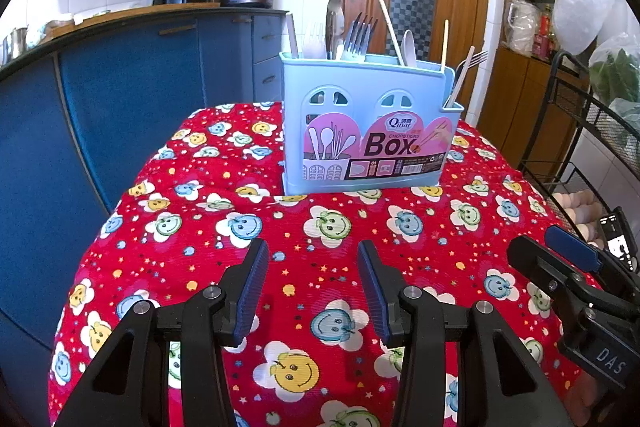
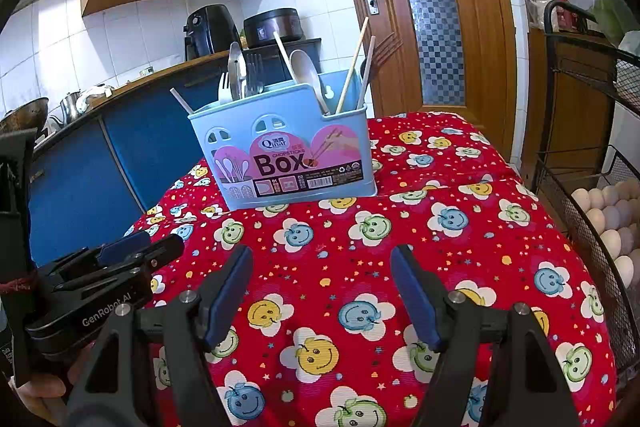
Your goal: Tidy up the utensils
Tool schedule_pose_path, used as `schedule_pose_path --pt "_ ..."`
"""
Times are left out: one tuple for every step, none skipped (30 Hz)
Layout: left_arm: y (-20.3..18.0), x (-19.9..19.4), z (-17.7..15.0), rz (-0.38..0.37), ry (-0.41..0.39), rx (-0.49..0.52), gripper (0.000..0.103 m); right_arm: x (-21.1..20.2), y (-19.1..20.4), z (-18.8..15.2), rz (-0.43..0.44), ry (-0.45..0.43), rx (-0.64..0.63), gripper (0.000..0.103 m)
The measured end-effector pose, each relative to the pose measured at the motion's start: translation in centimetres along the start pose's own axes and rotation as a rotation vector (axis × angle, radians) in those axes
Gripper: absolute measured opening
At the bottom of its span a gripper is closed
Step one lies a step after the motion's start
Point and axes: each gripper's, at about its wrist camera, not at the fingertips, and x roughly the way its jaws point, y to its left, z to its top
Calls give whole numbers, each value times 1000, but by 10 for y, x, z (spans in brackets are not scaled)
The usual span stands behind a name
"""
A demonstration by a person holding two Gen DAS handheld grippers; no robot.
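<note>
Box (image 1: 370, 131) upright at far end of cloth (image 1: 224, 235), stuffed with forks (image 1: 358, 37), spoon (image 2: 308, 71), chopsticks (image 2: 352, 67), well apart from both grippers, left (image 1: 313, 251) with jaws apart and empty, right (image 2: 322, 255) spread wider, also empty, low over near cloth.

The blue utensil box (image 1: 368, 131) has a pink sticker that says "Qinar", "CHOPSTICKS" and "Box". The left gripper (image 2: 120, 255) says "GenRobot.AI". The right gripper (image 1: 568, 255) says "DAS".
</note>
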Motion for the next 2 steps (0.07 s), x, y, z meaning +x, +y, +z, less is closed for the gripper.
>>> schedule_pose_path --pt "0 0 1 0 1 0 47 0 0 1 0 0 -1 73" --pt "1 -1 1 0 1 -1 47 0 0 1 0 0 -1 73"
